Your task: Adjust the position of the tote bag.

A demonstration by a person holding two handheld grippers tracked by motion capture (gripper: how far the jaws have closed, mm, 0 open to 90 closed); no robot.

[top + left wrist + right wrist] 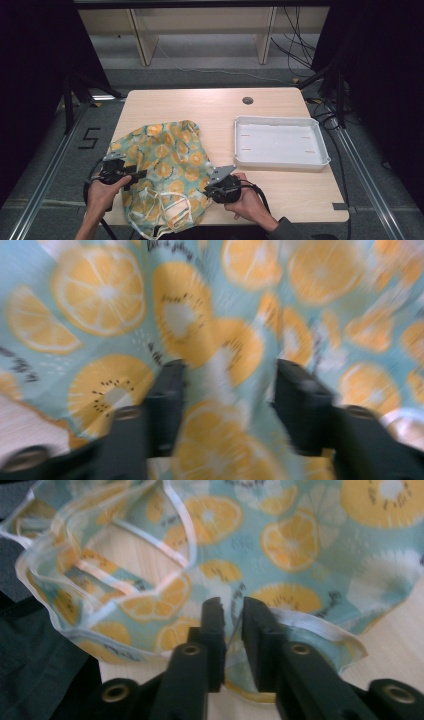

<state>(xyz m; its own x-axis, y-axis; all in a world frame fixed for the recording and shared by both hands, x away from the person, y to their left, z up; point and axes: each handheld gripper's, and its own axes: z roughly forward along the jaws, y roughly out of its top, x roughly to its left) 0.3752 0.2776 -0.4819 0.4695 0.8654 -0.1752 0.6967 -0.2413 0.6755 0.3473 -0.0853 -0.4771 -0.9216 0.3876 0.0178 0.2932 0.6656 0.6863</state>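
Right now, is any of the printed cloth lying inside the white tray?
No, the white tray holds no cloth; the orange-print cloth lies apart on the table, to the tray's left in the high view.

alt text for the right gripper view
The right gripper points at a crumpled orange-print cloth on a wooden table, its jaws slightly apart with a white-trimmed fold of the cloth between them. White straps loop across the cloth at upper left.

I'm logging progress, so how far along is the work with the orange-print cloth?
Early stage. The teal cloth printed with orange slices lies crumpled on the wooden table. In hand: the left gripper straddles it with jaws apart, the right gripper is at its white hem. The white plastic tray is empty.
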